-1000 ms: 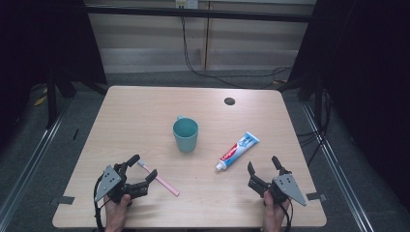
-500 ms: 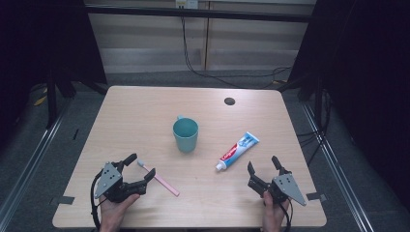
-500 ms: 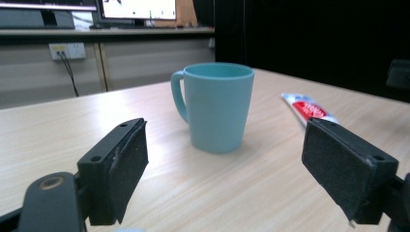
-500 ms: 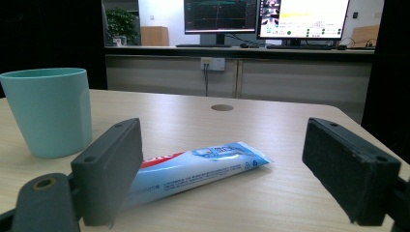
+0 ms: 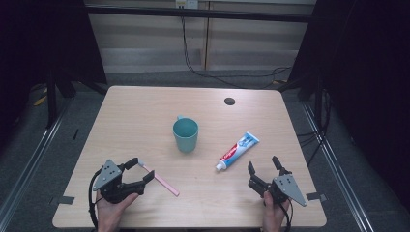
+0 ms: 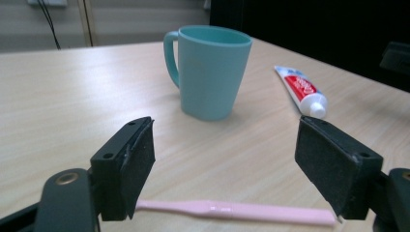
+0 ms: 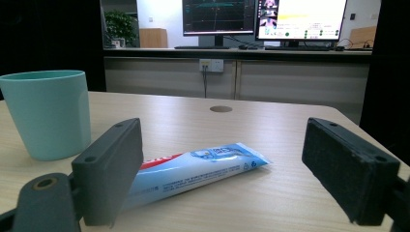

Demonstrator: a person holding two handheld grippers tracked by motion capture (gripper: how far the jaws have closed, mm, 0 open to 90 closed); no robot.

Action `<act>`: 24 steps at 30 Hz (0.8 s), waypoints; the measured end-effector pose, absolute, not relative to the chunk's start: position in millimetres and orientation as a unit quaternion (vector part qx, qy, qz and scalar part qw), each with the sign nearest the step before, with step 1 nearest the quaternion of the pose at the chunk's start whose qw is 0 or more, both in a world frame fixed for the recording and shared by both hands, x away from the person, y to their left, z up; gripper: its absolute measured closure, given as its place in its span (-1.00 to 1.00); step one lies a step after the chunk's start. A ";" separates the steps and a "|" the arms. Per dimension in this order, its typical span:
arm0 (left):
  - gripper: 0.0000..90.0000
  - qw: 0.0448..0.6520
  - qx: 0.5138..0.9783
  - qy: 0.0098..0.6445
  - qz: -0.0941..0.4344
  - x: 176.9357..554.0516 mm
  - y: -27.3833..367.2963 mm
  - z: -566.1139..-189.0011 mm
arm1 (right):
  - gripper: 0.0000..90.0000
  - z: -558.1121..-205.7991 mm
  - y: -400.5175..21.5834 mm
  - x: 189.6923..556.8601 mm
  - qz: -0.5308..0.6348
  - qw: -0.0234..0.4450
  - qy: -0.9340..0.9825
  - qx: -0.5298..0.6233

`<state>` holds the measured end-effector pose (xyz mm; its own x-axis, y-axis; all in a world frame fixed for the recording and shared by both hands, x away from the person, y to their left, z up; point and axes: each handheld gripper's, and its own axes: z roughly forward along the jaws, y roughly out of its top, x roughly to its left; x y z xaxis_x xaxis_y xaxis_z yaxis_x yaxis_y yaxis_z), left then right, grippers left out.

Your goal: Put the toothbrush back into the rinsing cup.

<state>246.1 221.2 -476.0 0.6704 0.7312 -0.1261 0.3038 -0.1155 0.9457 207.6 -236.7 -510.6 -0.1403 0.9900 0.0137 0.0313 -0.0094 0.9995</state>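
Note:
A teal mug stands upright mid-table. To its right lies a toothpaste tube with its cap toward the front. A pink toothbrush lies flat at the front left. My left gripper is open and straddles the brush, one jaw near each end, without touching it. My right gripper is open at the front right, just short of the tube's cap.
A round cable hole sits near the table's far edge. Dark frame posts and cables stand beyond the table. Monitors glow on a counter far behind.
My left gripper has turned and shifted slightly right, so its jaws now bracket the toothbrush. The right gripper has stayed put.

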 end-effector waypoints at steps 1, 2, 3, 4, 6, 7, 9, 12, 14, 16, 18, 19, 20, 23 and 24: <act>-0.51 0.557 0.724 0.360 0.190 245.8 222.1 -475.2 | -0.69 -510.6 -236.7 207.6 0.529 0.452 0.539 0.474; -0.48 0.556 0.725 0.363 0.183 246.0 224.1 -473.4 | -0.69 -510.6 -236.6 207.7 0.529 0.453 0.540 0.473; -0.45 0.556 0.726 0.364 0.179 246.5 225.0 -471.9 | -0.69 -510.6 -236.6 207.7 0.529 0.453 0.540 0.472; -0.41 0.556 0.726 0.364 0.179 246.5 225.0 -471.9 | -0.69 -510.6 -236.6 207.7 0.529 0.453 0.540 0.472; -0.37 0.543 0.735 0.369 0.169 248.1 226.0 -467.1 | -0.69 -510.7 -236.7 207.6 0.531 0.452 0.539 0.472; -0.35 0.540 0.737 0.370 0.167 248.6 226.0 -465.8 | -0.69 -510.7 -236.7 207.5 0.531 0.452 0.540 0.472; -0.34 0.532 0.743 0.371 0.164 250.8 226.5 -463.0 | -0.69 -510.6 -236.5 207.8 0.529 0.452 0.542 0.472; -0.36 0.518 0.751 0.378 0.158 254.1 226.8 -459.6 | -0.69 -510.6 -236.4 207.9 0.528 0.452 0.542 0.472; -0.38 0.510 0.758 0.379 0.146 257.7 225.9 -456.6 | -0.69 -510.6 -236.5 207.8 0.528 0.453 0.541 0.472; -0.38 0.509 0.762 0.376 0.139 259.2 224.7 -455.2 | -0.69 -510.6 -236.6 207.9 0.528 0.453 0.541 0.472; -0.38 0.501 0.767 0.377 0.134 261.7 222.5 -452.6 | -0.69 -510.6 -236.5 208.1 0.528 0.452 0.541 0.473; -0.38 0.499 0.768 0.378 0.130 262.7 221.7 -451.9 | -0.69 -510.5 -236.5 208.1 0.528 0.452 0.541 0.473; -0.38 0.492 0.774 0.379 0.121 265.5 220.5 -450.4 | -0.69 -510.6 -236.7 208.1 0.529 0.452 0.541 0.472; -0.37 0.479 0.780 0.384 0.120 266.9 220.0 -448.6 | -0.69 -510.6 -236.6 208.0 0.530 0.452 0.541 0.472; -0.37 0.474 0.781 0.388 0.121 266.5 220.0 -447.4 | -0.69 -510.6 -236.7 207.9 0.529 0.452 0.541 0.472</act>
<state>266.5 220.0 -447.4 0.6702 0.7206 -0.1778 0.4909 -0.2507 0.8344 207.9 -236.7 -510.6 -0.1458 0.9892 0.0112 0.0329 -0.0065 0.9994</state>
